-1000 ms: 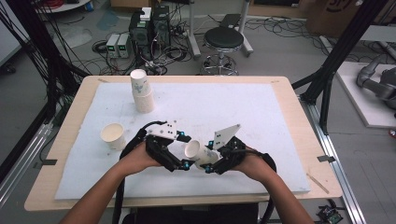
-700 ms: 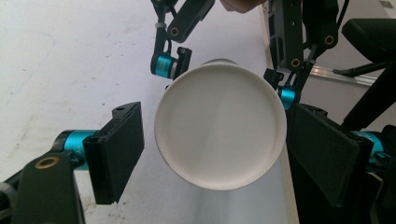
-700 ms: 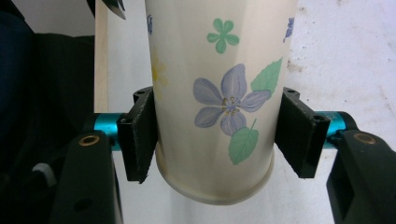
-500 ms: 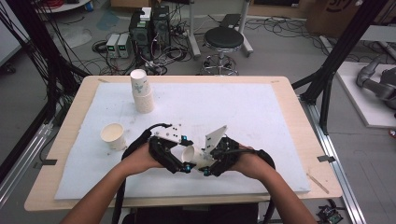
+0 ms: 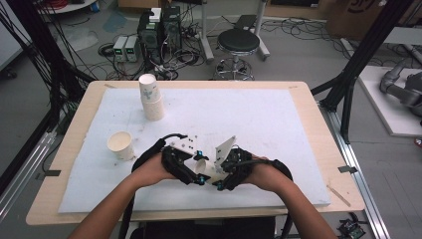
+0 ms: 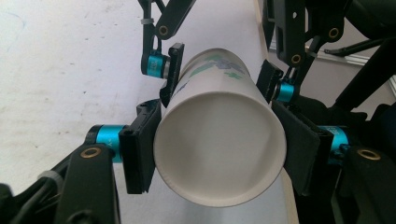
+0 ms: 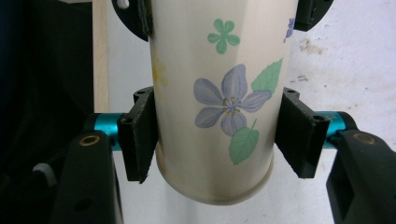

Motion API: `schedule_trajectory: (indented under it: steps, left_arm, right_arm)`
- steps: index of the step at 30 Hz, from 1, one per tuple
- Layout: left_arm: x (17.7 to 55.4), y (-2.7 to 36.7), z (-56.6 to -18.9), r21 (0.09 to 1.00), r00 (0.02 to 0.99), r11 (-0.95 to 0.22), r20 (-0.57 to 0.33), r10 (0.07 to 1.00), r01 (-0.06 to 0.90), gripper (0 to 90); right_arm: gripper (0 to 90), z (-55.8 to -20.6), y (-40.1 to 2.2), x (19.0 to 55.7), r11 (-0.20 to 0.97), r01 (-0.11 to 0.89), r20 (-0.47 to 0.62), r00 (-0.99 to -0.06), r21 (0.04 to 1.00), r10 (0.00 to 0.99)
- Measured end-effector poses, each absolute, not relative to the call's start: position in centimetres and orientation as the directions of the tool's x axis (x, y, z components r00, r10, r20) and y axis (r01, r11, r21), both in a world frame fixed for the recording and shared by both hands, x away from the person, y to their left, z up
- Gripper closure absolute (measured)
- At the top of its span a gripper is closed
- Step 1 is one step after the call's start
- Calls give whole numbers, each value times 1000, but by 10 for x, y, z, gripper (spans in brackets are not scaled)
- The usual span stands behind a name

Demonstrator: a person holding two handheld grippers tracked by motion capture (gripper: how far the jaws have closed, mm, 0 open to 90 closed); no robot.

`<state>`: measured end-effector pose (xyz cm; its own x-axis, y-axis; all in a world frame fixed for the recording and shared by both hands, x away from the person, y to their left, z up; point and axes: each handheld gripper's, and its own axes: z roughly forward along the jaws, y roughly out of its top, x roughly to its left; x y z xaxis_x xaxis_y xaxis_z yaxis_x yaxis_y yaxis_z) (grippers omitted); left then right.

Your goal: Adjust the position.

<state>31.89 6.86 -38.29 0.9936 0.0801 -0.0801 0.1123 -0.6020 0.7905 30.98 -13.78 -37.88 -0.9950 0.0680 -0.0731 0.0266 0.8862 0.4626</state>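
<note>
Now, my left claw (image 6: 219, 140): my two black pads sit on both sides of the paper cup, near its open mouth. They press on the cup wall, so I have hold of it.
My right claw (image 7: 219, 140): its pads are on both sides of the same cup, down by the closed bottom. The left pad touches the cup. The right pad is right at the cup wall, and I cannot tell if it pushes hard.
Paper cup (image 6: 219, 144): it lies on its side in the air between my two claws, just above the white mat. I look straight into its white inside from my left gripper view. From my right gripper view I see a purple flower and green leaves on it.
Where we are: in the high view both claws meet at the near middle of the table, left claw (image 5: 191, 167) and right claw (image 5: 221, 174) nose to nose, with the cup (image 5: 205, 169) small between them.
My hands: my left hand (image 5: 149, 169) and my right hand (image 5: 263, 174) come in from the near edge, one on each claw.
White mat (image 5: 278, 124): it covers most of the wooden table (image 5: 318, 129).
Other cups: one single cup (image 5: 120, 145) stands open side up at the left of the mat. A stack of cups (image 5: 151, 97) stands upside down farther back, well apart from my claws.
</note>
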Motion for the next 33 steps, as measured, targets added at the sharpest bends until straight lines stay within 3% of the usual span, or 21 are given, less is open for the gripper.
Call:
schedule_trajectory:
  steps: [4,7,19,33]
  left_arm:
    - [318,68,-384,798,994,-594,-72,78,104,371]
    - [318,71,-383,820,994,-563,-67,87,105,373]
    - [318,82,-393,905,980,-390,-115,160,170,371]
    - [317,85,-404,963,969,-221,-105,222,155,372]
  right_arm:
    - [328,-379,-138,308,889,19,-83,-995,457,64]
    - [189,-375,-142,307,857,18,-123,-988,515,95]
    - [188,-370,-192,306,582,176,21,-964,794,263]
    - [191,-381,-224,298,420,179,12,-929,890,371]
